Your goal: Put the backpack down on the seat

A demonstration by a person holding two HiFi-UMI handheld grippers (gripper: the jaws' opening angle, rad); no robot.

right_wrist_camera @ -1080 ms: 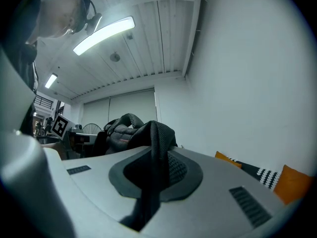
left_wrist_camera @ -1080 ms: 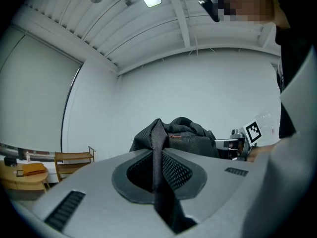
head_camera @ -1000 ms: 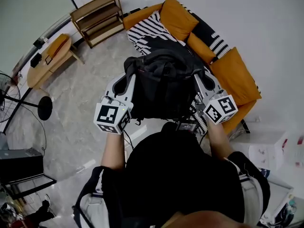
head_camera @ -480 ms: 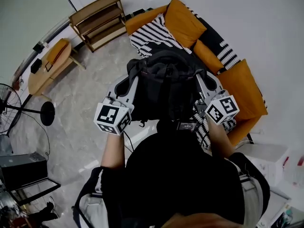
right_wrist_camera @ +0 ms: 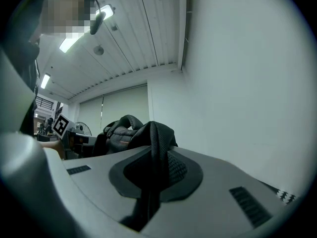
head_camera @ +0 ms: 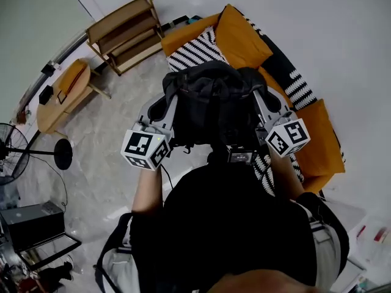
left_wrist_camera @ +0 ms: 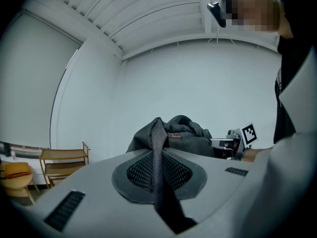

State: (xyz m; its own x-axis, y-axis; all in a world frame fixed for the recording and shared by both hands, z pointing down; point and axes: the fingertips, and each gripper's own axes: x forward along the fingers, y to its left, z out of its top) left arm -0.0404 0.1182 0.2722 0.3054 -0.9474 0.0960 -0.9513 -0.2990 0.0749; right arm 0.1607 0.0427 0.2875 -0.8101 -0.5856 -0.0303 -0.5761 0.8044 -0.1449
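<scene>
Holding the black backpack (head_camera: 211,105) at the centre of the head view, you have it pinched from both sides. Your left gripper (head_camera: 166,105) has its jaws nearly together on a dark woven strap (left_wrist_camera: 157,148) at the bag's left edge. Your right gripper (head_camera: 261,102) is clamped just as narrowly on a mesh strap (right_wrist_camera: 157,152) at its right edge. The bag covers part of the orange sofa (head_camera: 317,145) running from top centre to the right edge, and part of its striped throw (head_camera: 194,50). A wooden shelf (head_camera: 122,28) stands upper left.
</scene>
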